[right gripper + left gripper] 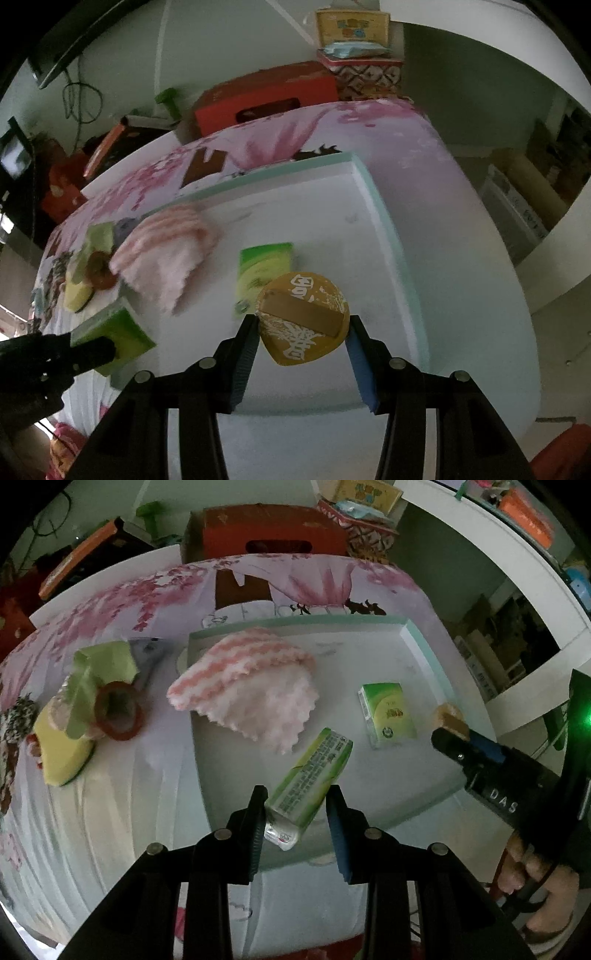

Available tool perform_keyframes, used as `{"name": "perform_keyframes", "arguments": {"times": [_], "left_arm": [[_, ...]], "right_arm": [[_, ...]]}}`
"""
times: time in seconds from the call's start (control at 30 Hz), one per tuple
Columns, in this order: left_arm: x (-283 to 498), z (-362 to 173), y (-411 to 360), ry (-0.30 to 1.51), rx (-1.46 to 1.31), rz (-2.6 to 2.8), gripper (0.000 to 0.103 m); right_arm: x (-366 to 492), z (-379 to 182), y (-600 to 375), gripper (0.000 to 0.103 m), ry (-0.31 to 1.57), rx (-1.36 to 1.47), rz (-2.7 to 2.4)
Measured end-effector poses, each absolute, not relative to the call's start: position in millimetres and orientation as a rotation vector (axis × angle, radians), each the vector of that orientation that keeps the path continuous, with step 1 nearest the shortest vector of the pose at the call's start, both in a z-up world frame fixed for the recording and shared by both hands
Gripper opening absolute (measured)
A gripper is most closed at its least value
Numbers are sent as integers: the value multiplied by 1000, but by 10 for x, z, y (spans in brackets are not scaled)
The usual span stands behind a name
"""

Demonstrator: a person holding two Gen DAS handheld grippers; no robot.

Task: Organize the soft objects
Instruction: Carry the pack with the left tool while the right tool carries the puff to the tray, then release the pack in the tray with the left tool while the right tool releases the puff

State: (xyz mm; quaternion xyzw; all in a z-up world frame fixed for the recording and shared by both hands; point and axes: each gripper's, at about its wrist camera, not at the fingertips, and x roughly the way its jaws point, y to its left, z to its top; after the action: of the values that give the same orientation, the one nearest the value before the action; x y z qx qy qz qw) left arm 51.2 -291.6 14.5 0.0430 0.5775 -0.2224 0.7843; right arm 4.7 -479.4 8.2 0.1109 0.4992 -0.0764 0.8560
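Left tool pinching glossy green tissue pack | right tool clamping round golden pouch | tray flat

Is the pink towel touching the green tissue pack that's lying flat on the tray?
Apart. The left wrist view shows bare tray between the pink towel and the flat green tissue pack.

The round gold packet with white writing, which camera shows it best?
The right wrist view. There the gold packet fills the centre, pinched between the right tongs, its white characters and brown band clear, above the white tray. The left wrist view catches only a small tan corner at the right tongs' tips.
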Motion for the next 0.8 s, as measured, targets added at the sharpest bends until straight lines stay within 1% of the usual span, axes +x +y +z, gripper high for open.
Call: {"name": "perform_keyframes", "arguments": {"times": [0.37, 0.5, 0.53, 0.6, 0.63, 0.67, 0.73, 0.8], "left_arm": [[806, 30, -3017, 1249, 92, -517, 34], [862, 27, -3020, 1245, 105, -523, 35], [869, 25, -3017, 1246, 110, -522, 37], [879, 27, -2993, 1245, 117, -518, 49], [882, 42, -2972, 1240, 112, -518, 58], [884, 57, -2951, 1237, 107, -522, 61], [888, 87, -2920, 1230, 102, -528, 63], [890, 114, -2891, 1222, 113, -516, 67]], "right_arm": [[408, 6, -4985, 51, 1055, 191, -193], [498, 1, -5003, 53, 1061, 178, -207], [511, 2, -4998, 53, 1063, 176, -210], [536, -3, -4995, 53, 1067, 172, -217], [548, -7, -4994, 55, 1070, 170, -221], [557, -8, -4989, 56, 1073, 170, -222], [561, 0, -4985, 69, 1074, 176, -218], [561, 22, -4982, 69, 1070, 179, -225]]}}
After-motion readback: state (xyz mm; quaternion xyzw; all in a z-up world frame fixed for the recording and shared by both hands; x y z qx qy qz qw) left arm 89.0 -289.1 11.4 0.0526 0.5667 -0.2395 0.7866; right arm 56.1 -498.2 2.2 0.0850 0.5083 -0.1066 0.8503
